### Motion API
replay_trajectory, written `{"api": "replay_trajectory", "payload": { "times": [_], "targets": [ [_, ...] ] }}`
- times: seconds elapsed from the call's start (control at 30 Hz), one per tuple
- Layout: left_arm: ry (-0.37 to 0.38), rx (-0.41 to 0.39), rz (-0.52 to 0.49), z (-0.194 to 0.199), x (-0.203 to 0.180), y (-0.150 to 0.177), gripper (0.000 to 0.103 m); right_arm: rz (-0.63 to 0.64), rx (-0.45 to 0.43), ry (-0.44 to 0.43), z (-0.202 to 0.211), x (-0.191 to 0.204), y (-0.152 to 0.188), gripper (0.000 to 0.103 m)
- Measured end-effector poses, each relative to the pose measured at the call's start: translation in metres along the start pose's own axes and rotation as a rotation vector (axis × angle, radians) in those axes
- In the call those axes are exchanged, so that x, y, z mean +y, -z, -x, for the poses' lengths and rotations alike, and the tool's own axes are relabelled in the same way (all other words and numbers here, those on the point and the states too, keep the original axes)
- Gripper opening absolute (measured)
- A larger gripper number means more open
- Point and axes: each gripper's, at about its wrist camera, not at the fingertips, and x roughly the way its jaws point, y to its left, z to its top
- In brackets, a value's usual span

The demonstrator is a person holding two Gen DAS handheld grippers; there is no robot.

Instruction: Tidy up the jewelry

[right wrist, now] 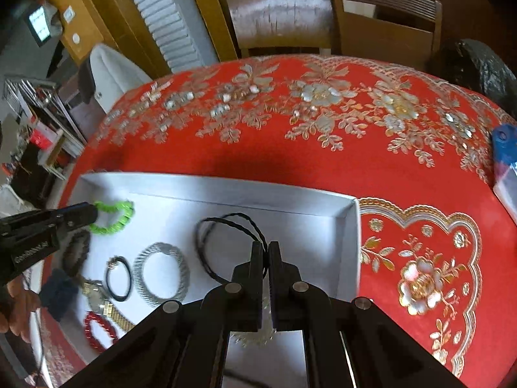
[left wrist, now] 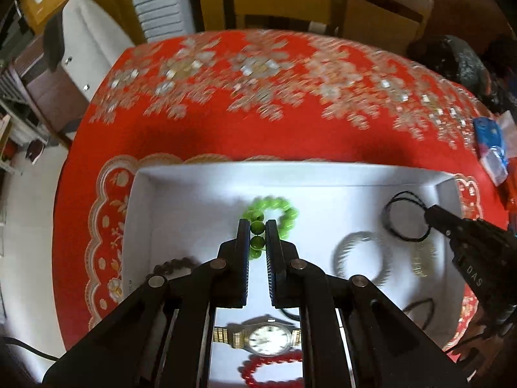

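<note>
A white tray (left wrist: 355, 181) (right wrist: 226, 187) lies on the red tablecloth. My left gripper (left wrist: 258, 226) is shut on a green bead bracelet (left wrist: 278, 207) (right wrist: 116, 218), which hangs over the tray's far middle. My right gripper (right wrist: 265, 247) is shut on a black braided cord (right wrist: 226, 223) (left wrist: 400, 213) over the tray's right part. In the tray lie a silver mesh bangle (left wrist: 358, 258) (right wrist: 163, 273), a gold-and-silver watch (left wrist: 268, 339) (right wrist: 100, 297), a red bead bracelet (left wrist: 274, 368) (right wrist: 98, 329), a brown bead bracelet (left wrist: 174, 265) (right wrist: 76, 252) and a thin black band (right wrist: 119, 278).
The red cloth (right wrist: 290, 148) with silver-gold flowers covers a round table. A blue-and-white packet (left wrist: 491, 148) (right wrist: 504, 161) lies at its right edge. Wooden chairs (right wrist: 323, 16) stand behind the table. A hand (right wrist: 16, 304) shows at the left in the right wrist view.
</note>
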Motion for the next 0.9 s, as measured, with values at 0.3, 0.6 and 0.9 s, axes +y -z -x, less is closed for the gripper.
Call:
{"api": "replay_trajectory", "payload": {
  "times": [0.3, 0.6, 0.9],
  "targets": [
    [0.017, 0.022, 0.095, -0.002, 0.021, 0.011, 0.041, 0.002, -0.044, -0.008, 0.016, 0.003, 0.009, 0.04],
    [-0.002, -0.044, 0.089, 0.027, 0.017, 0.026, 0.044, -0.013, -0.086, -0.037, 0.051, 0.016, 0.032, 0.041],
    [-0.035, -0.128, 0.062, 0.066, 0.008, 0.051, 0.044, -0.053, -0.104, -0.037, 0.076, 0.027, 0.051, 0.043]
  ]
}}
